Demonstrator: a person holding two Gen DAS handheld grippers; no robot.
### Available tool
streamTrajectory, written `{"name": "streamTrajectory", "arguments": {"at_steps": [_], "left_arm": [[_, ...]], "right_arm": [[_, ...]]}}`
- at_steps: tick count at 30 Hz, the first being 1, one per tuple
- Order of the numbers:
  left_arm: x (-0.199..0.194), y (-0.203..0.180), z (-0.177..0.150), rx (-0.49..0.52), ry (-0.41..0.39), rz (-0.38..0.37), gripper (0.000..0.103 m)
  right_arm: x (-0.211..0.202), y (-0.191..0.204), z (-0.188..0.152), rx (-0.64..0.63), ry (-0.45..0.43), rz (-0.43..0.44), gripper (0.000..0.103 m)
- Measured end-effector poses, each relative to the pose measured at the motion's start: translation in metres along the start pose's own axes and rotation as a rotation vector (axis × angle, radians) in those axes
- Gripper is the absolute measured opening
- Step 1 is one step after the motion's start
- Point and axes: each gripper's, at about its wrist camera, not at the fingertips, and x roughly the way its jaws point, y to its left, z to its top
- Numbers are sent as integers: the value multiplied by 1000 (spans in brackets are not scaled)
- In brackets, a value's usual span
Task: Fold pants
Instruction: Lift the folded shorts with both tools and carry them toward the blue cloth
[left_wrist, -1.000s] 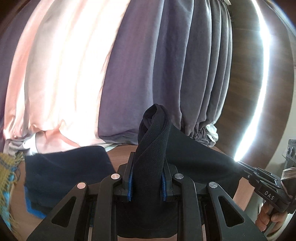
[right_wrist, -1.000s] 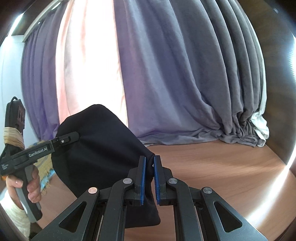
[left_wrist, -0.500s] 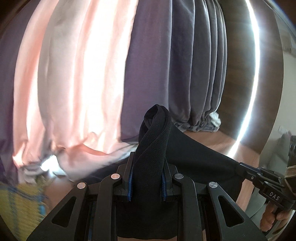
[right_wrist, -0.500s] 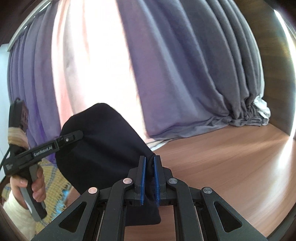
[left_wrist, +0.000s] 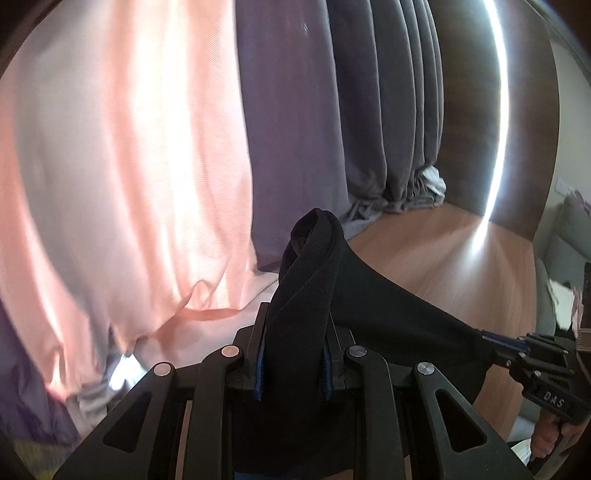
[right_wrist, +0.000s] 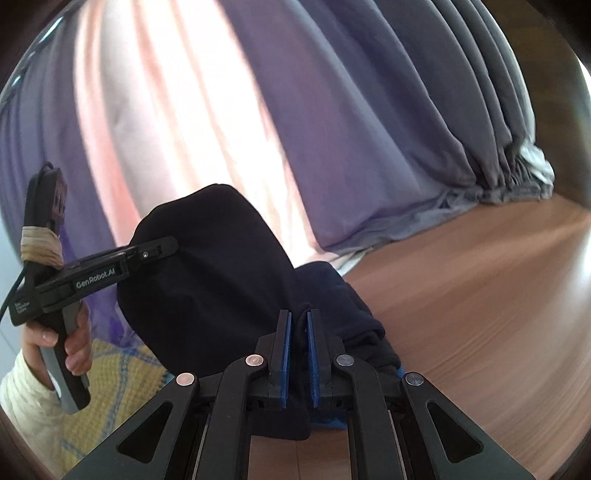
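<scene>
Left gripper: my jaws clamp a thick twisted bunch of the pants, raised.
Right gripper: my jaws pinch the pants' edge, level with the left.

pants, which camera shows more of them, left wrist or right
The right wrist view: the dark pants hang as a broad bulge between the left gripper and the right gripper. The left wrist view shows mainly a twisted bunch in its own gripper.

Lower part of pants hidden behind left gripper at frame bottom. Curtain motion-blurred at left. Yellow cloth cut off lower left.
</scene>
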Motion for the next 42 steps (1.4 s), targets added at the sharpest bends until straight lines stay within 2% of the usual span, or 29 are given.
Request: {"name": "streamTrajectory", "arguments": {"at_steps": [12,16,18,21,23,27,31,34,37,39,41,42], "left_arm": [[105,-2,5,115,180,-96,26],[127,-1,2,131,219,-85,31],[137,2,1,124,237,-66,35],[143,1,-2,153,247,-21,42],[143,-1,-3,177,246,-3,47],[130,-3,1,204,217,29,51],[100,-1,9,217,143,79,57],[86,3,4,201,143,101,57],[76,13,-9,155,138,85,57],[75,19,-18,113,148,61,48],[81,25,-26,70,161,17,30],[82,26,-28,58,156,-6,28]], "right_arm": [[51,-33,-5,90,82,-132,9],[60,-42,-8,110,108,-183,11],[64,-45,-10,112,126,-235,16],[66,-52,-13,113,157,-356,29],[67,-57,-14,119,171,-396,29],[61,-63,-12,134,159,-416,29],[49,-51,-7,97,112,-361,29],[48,-45,-7,73,127,-326,29],[48,-41,-7,62,119,-299,29],[48,-40,-7,61,112,-293,29],[50,-38,-7,46,105,-289,29],[52,-36,-7,36,102,-287,29]]}}
